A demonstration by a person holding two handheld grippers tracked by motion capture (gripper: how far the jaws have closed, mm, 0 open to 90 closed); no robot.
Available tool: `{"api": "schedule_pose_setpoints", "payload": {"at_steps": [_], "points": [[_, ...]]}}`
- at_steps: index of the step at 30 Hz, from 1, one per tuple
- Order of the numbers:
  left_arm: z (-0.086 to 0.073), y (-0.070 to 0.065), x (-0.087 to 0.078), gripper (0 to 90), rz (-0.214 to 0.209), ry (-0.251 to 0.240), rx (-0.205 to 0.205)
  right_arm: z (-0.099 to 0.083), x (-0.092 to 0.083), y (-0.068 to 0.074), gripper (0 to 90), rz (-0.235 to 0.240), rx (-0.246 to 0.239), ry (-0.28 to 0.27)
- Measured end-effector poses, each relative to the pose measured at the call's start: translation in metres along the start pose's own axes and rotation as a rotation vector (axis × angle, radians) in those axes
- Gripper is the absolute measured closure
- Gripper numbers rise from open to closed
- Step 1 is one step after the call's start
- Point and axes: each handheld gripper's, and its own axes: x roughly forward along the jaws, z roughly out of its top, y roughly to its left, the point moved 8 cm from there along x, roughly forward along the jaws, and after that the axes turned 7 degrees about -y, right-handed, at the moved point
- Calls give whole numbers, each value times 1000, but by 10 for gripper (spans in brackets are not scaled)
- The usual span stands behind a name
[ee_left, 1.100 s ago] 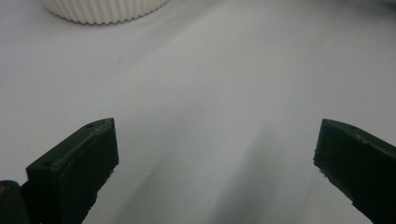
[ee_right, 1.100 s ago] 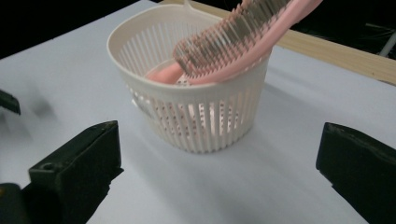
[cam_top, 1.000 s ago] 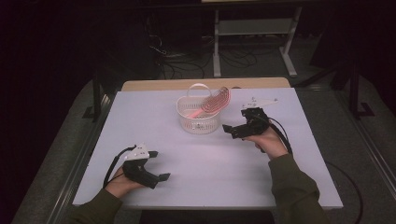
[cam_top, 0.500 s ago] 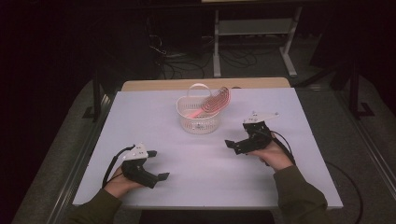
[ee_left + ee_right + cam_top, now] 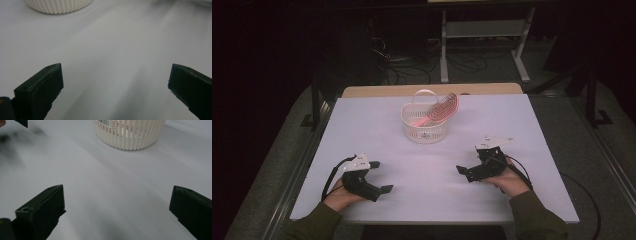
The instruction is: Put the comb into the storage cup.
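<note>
Right gripper (image 5: 463,171) withdrawn, basket (image 5: 426,125) beyond fingers (image 5: 45,205).

left gripper (image 5: 384,189): jaws wide apart, low | right gripper (image 5: 460,171): jaws wide apart, low

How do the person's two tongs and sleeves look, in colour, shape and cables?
Both tongs, left and right, are black, each with two flat, blocky jaws and a pale grey three-cornered plate on top. A black cable loops from the left one, another from the right. The sleeves are dark olive green.
</note>
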Motion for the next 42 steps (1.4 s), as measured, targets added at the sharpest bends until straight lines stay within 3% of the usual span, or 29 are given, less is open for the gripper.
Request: {"api": "schedule_pose_setpoints", "payload": {"at_steps": [22,42], "points": [[1,-1,1,0,-7,0,7,-33,-35,-5,0,-17,36,-41],[0,-1,0,0,-8,-2,15,-41,-30,-4,0,-16,11,-14]]}}
